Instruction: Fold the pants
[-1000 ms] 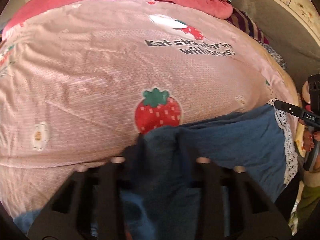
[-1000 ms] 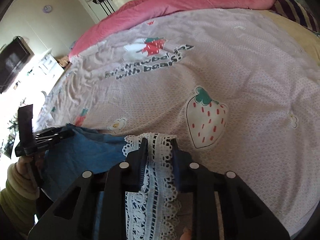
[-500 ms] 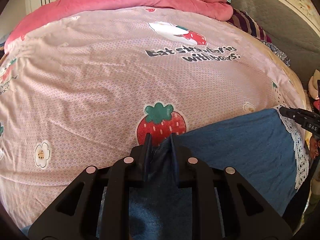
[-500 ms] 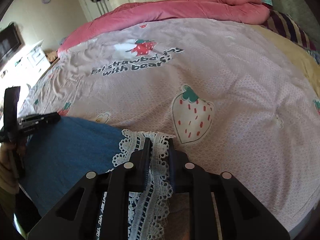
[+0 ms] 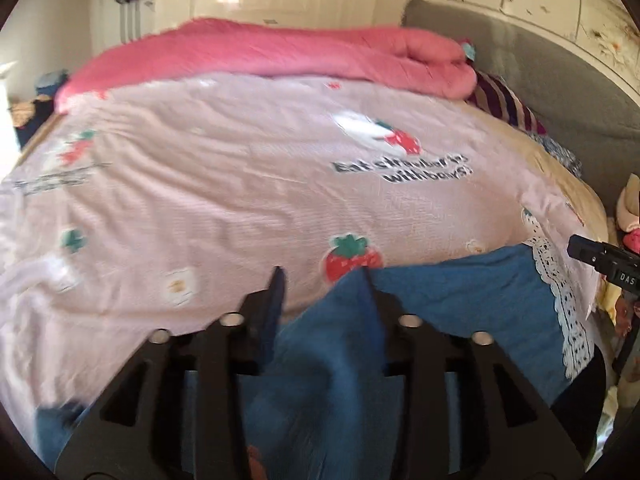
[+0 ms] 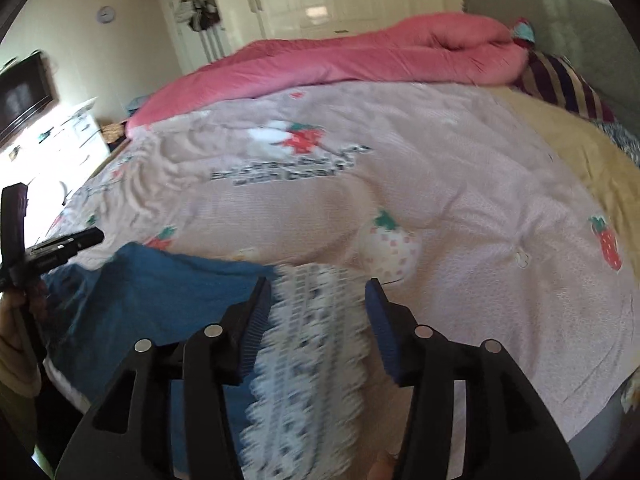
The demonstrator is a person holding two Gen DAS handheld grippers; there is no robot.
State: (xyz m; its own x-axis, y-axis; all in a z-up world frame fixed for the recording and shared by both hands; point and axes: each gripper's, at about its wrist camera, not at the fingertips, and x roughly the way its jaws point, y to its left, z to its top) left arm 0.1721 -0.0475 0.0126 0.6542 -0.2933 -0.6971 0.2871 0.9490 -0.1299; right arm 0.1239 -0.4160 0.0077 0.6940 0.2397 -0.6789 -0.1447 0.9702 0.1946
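**Letting go of the fold at the near edge of the bed**

I have the blue pants (image 5: 460, 300) lying across the near edge of the pink strawberry-print bedspread (image 5: 240, 200), spread from the left gripper (image 5: 320, 276) over to the right gripper (image 6: 318, 284). Their white lace hem (image 6: 312, 340) sits on the right-hand end, running straight back between my right fingers.

Both tools are opening. On the left, the jaws stand apart and the blue cloth rises in a peak against the inner face of the right-hand finger; the other finger is clear of it, so nothing is pinched any more. On the right, the jaws are spread either side of the lace band, with a gap showing on both sides, so the hem lies loose between them and is not held.

I read this as the release at the end of one fold: the cloth has been laid down and I am giving it up. How many folds remain I cannot tell, since most of the garment falls below both cameras.

The next move calls for drawing both tools back without dragging cloth along. The left needs the most care, because that peak of fabric may cling to the pad and pull the layer askew. The lace could snag too. Then I would look for a fresh pair of corners to pinch.
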